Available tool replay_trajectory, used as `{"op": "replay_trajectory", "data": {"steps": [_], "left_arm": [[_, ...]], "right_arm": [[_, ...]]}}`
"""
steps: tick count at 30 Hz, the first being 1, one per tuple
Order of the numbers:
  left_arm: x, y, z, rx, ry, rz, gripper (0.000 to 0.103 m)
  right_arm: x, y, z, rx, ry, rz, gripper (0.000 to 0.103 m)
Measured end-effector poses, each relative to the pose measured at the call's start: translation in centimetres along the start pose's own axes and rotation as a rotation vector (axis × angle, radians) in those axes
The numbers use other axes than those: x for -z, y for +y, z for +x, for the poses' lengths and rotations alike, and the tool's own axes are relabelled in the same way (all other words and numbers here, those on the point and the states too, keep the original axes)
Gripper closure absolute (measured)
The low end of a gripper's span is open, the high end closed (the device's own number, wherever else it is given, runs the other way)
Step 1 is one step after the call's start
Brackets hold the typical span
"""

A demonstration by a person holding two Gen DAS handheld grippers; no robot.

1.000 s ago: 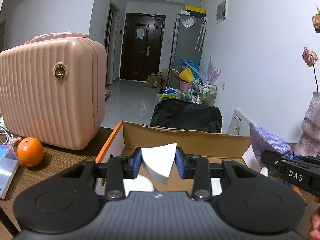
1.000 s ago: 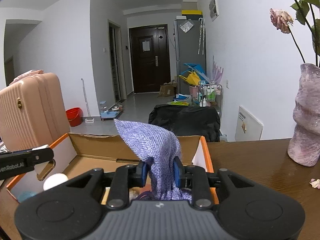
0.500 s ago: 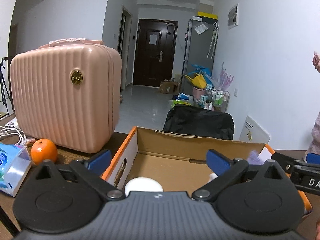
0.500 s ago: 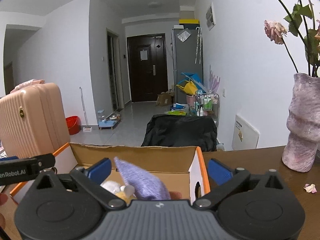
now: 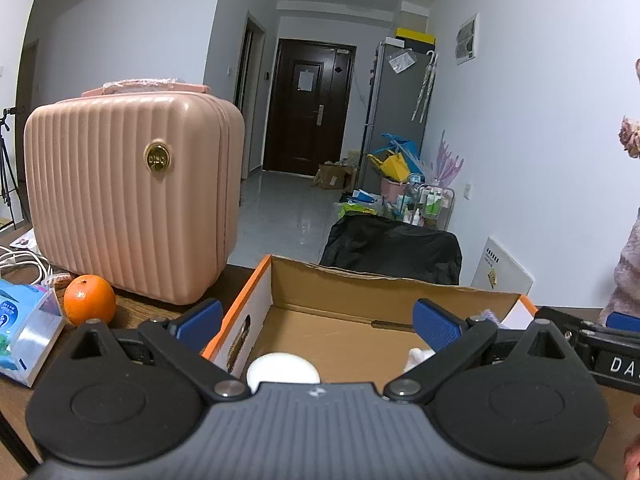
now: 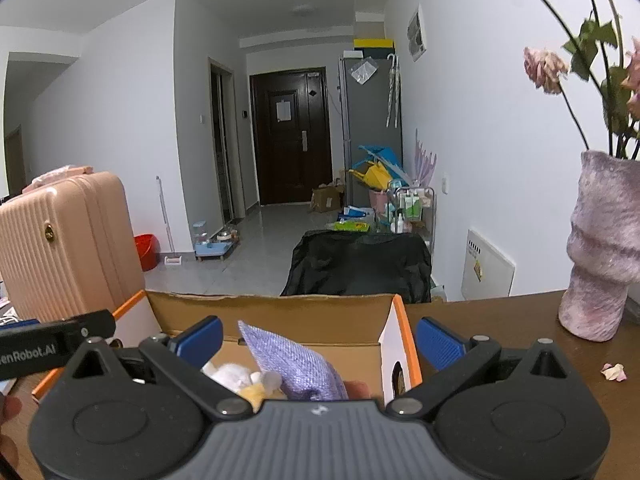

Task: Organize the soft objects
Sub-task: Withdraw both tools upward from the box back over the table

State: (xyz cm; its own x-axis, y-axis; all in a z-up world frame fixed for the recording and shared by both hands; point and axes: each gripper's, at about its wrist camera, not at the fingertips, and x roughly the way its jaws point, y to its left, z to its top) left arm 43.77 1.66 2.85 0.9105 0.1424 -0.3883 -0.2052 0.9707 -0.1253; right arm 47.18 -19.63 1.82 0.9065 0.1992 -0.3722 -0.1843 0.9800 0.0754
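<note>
An open cardboard box (image 5: 360, 284) with orange edges stands on the wooden table; it also shows in the right wrist view (image 6: 280, 312). My left gripper (image 5: 318, 326) is open and empty above its near left side. A white round soft object (image 5: 283, 370) lies in the box below it. My right gripper (image 6: 318, 340) is open and empty above the box's right end. A purple knitted cloth (image 6: 292, 364) lies in the box beside a white and yellow plush toy (image 6: 240, 378).
A pink ribbed suitcase (image 5: 132, 196) stands left of the box, with an orange (image 5: 89, 300) and a blue tissue pack (image 5: 24, 332) in front. A pink vase (image 6: 600, 256) with dried flowers stands on the table at right. A petal (image 6: 613, 371) lies nearby.
Both grippers opened. The left let go of the white foam piece and the right let go of the purple cloth, which now lies in the box. Both grippers drew back slightly.
</note>
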Motion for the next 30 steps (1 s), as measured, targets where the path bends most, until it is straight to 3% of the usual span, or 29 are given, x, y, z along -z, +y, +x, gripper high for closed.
{"op": "replay_trajectory", "data": {"steps": [12, 30], "left_arm": [[-0.2, 1.3, -3.7, 0.037, -0.028, -0.022, 0.0], [3.0, 2.8, -9.6, 0.075, -0.029, 0.063, 0.0]], "right_arm": [[0.4, -0.2, -3.8, -0.001, -0.034, -0.03, 0.0], [5.0, -1.0, -11.2, 0.01, -0.041, -0.093, 0.0]]}}
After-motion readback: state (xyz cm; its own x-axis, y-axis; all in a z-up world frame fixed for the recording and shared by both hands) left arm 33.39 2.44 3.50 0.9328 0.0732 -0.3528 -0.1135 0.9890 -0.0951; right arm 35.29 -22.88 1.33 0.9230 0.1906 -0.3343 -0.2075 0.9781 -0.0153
